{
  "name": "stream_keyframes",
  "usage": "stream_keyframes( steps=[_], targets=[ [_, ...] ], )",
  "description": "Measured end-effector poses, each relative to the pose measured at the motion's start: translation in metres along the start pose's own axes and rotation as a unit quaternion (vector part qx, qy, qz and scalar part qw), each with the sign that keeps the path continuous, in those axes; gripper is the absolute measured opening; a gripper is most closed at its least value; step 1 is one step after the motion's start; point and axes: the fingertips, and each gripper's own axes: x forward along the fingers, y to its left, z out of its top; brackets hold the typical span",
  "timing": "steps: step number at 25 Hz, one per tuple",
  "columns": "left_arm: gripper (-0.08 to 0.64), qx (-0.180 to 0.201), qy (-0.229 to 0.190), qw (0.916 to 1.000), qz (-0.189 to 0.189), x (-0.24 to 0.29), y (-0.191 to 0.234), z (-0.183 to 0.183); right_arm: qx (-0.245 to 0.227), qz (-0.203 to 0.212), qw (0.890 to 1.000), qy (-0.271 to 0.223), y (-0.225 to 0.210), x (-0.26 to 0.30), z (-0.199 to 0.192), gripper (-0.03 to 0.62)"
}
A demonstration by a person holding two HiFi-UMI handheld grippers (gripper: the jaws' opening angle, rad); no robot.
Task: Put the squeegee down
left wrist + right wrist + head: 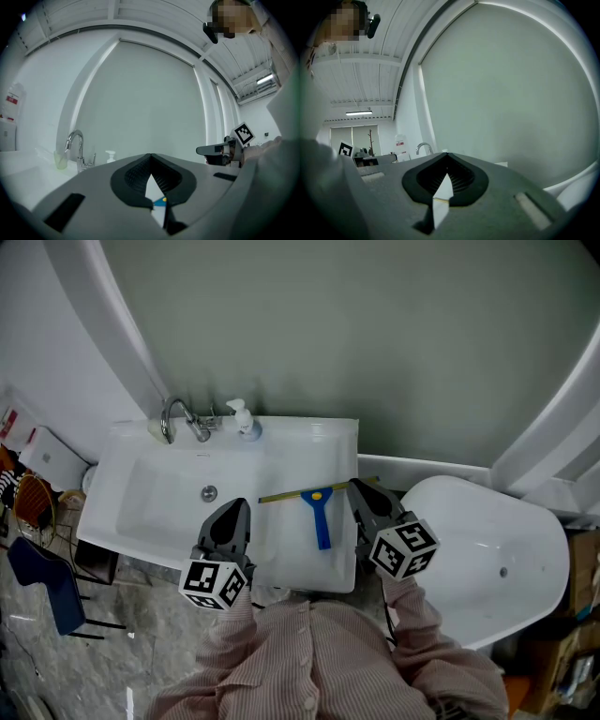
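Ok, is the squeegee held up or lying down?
Lying down: the squeegee rests flat on the sink ledge, with nothing holding it.

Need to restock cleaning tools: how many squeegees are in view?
1: the squeegee lies flat on the sink, right of its basin. Others could be hidden off-frame.

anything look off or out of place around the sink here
Nothing much stands out. The squeegee lies flat on the right-hand ledge of the sink, its blade slightly askew to the back edge. No spill or damage shows.

Pink-striped shirt (309, 652), grey left gripper (236, 507) and right gripper (358, 486) with black-white cubes (214, 585)
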Motion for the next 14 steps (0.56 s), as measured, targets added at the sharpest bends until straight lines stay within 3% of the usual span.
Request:
stream_keyframes(
  steps=[14],
  targets=[
    [-0.002, -0.006, 0.018, 0.9998, 0.005, 0.004, 0.002, -0.015, 0.002, -0.003, 1.0, 0.013, -0.01, 0.0, -0.01, 0.005]
  ],
)
